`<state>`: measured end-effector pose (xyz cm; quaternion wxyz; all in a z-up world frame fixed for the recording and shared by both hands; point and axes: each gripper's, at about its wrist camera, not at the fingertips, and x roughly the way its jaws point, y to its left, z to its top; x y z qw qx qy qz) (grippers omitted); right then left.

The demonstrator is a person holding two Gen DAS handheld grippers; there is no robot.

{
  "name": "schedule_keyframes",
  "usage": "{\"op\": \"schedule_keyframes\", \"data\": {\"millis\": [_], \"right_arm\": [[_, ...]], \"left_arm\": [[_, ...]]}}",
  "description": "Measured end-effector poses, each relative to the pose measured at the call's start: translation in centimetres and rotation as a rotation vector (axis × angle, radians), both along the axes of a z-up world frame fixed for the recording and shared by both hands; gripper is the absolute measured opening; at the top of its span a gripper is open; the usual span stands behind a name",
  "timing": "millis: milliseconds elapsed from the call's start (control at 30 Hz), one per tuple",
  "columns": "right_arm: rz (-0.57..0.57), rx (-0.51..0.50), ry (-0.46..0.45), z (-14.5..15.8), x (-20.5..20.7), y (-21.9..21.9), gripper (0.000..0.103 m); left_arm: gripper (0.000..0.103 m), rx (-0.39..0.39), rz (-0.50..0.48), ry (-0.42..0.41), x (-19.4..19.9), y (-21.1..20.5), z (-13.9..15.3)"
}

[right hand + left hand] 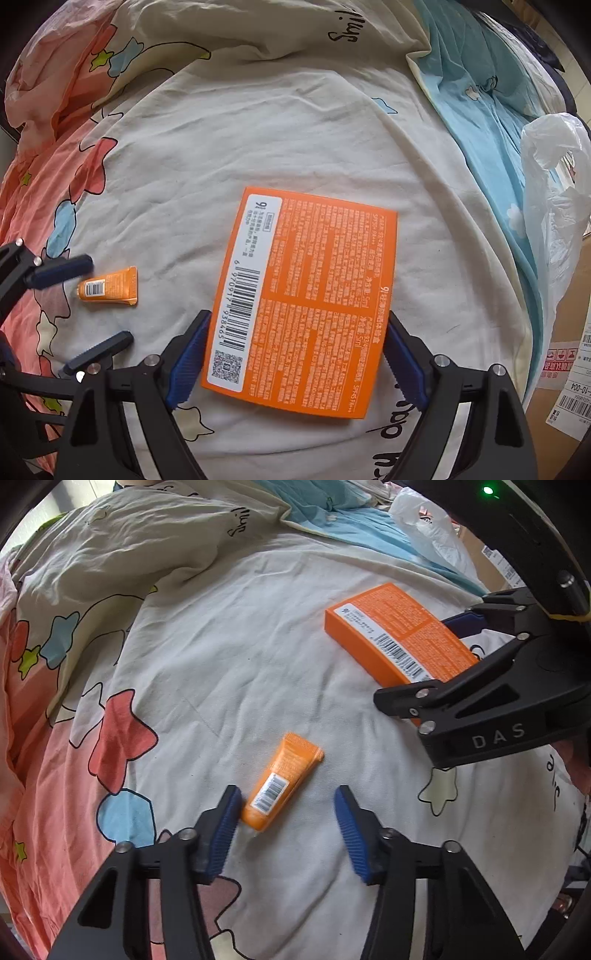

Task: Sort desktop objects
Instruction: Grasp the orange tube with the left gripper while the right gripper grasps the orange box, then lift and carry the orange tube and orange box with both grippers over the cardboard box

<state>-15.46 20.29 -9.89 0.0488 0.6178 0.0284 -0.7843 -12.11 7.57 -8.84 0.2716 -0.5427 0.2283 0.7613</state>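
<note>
Right hand-held gripper [295, 356] is closing on the orange box [306, 295], long axis running far. Left hand-held gripper [286, 825] is hovering wide, tube [281, 781] just inside its left finger.

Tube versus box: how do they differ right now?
The tube is small and tapered; the box is big, flat and rectangular. The tube lies between the open left gripper fingers; the right gripper is shut on the box. Both are orange with barcodes.
</note>
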Motion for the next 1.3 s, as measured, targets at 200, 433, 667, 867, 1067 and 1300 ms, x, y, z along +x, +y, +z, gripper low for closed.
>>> {"op": "schedule_keyframes", "data": {"millis": [200, 433, 667, 867, 1067, 1300], "right_arm": [[0.003, -0.010, 0.000, 0.3, 0.1, 0.4, 0.081], [0.012, -0.003, 0.008, 0.6, 0.3, 0.5, 0.080], [0.019, 0.002, 0.037, 1.5, 0.5, 0.2, 0.079], [0.032, 0.001, 0.065, 2.6, 1.2, 0.0, 0.078], [0.038, -0.004, 0.090, 4.5, 2.3, -0.1, 0.078], [0.049, 0.012, 0.116, 7.2, 3.1, -0.3, 0.077]], "left_arm": [[0.019, -0.060, -0.052, 0.023, 1.5, 0.4, 0.3], [0.017, -0.059, -0.027, 0.020, 1.5, -0.2, 1.1], [0.017, -0.056, -0.001, 0.011, 1.7, -0.6, 1.5], [0.017, -0.060, -0.009, 0.007, 2.3, -0.8, 1.9], [0.016, -0.048, -0.003, 0.000, 2.7, -0.7, 2.5], [0.016, -0.047, 0.007, 0.004, 3.1, -0.8, 4.3]]}}
